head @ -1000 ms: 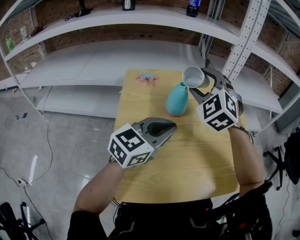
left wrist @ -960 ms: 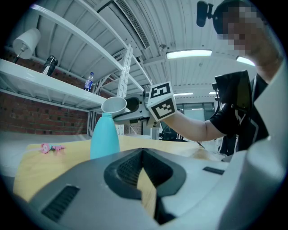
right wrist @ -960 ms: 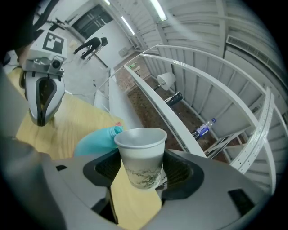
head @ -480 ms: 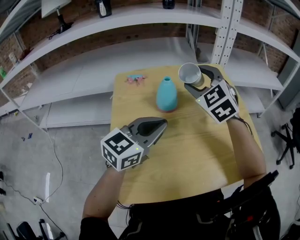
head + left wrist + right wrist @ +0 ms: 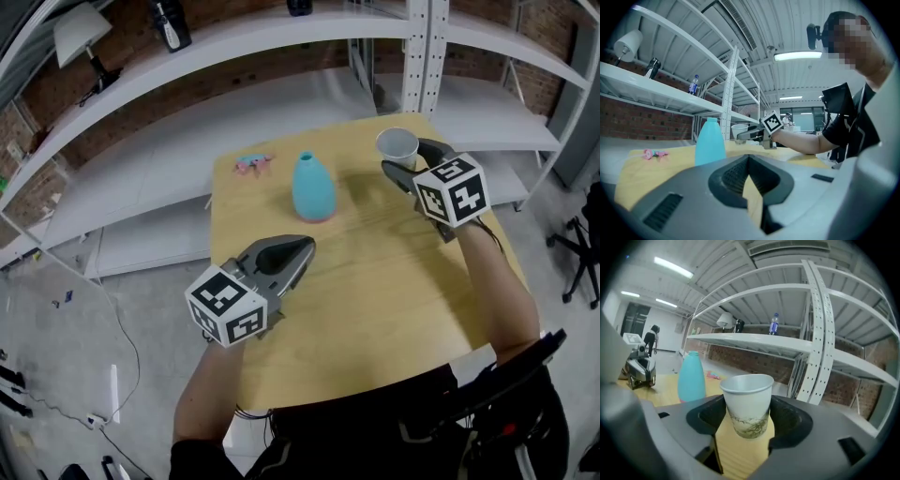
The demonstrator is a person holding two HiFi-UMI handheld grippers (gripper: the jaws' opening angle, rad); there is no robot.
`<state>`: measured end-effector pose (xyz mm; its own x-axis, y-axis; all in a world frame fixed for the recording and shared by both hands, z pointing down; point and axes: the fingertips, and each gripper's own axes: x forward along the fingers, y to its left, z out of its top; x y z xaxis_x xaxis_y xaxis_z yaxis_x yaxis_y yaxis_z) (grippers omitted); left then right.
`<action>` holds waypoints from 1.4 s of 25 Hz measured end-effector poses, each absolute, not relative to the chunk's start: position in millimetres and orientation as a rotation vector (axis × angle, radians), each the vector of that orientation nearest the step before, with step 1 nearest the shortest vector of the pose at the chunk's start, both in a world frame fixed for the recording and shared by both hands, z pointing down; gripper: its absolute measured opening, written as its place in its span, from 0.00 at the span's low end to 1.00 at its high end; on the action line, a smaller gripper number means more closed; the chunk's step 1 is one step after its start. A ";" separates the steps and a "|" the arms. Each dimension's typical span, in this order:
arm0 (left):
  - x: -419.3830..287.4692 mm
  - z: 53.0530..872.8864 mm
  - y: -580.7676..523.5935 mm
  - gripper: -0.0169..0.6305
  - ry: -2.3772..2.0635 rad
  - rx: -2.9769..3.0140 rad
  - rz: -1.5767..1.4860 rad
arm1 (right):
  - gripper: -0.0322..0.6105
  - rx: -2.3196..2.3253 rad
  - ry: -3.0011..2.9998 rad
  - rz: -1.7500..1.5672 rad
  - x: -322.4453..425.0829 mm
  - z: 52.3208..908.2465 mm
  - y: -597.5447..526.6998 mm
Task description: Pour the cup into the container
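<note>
Right gripper [image 5: 401, 161] pinching the upright paper cup [image 5: 397, 147], apart from the teal container [image 5: 312, 186] standing on the wooden table [image 5: 375, 281]; left gripper [image 5: 298, 248] pressed together, empty.

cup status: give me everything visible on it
The cup is white paper with a rolled rim and a faint green plant print low on its wall. It stands upright, clamped low on its wall between the jaws of the right hand-held gripper, over the far right part of the table. It is right of the teal bottle and apart from it. Its contents don't show, nor whether its base touches the table.
</note>
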<state>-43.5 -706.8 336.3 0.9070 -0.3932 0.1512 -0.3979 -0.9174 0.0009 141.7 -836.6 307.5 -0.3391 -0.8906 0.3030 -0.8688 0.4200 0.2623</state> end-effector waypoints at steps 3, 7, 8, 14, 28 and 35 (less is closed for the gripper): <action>-43.5 336.0 -706.9 0.03 -0.630 3.035 0.235 | 0.51 1.555 -2.313 0.062 162.7 319.3 -838.9; -43.4 336.0 -706.6 0.03 -0.632 3.035 0.235 | 0.51 1.597 -2.324 0.165 180.7 330.6 -840.8; -43.4 335.9 -706.4 0.03 -0.632 3.035 0.234 | 0.51 1.603 -2.326 0.178 183.5 332.1 -840.7; -42.7 335.3 -706.6 0.03 -0.641 3.034 0.240 | 0.51 1.610 -2.345 0.240 191.4 342.0 -839.8; -42.7 335.5 -711.1 0.03 -0.691 3.009 0.250 | 0.52 1.647 -2.381 0.357 197.3 347.9 -835.9; -47.6 335.3 -721.9 0.03 -0.799 2.965 0.246 | 0.53 1.677 -2.368 0.366 200.7 348.1 -822.7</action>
<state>-47.6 -721.9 335.3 0.8527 -0.4942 0.1694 -0.5039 -0.8636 0.0170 200.7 -822.7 348.1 -0.3269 -0.8907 0.3160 -0.9445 0.3192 -0.0773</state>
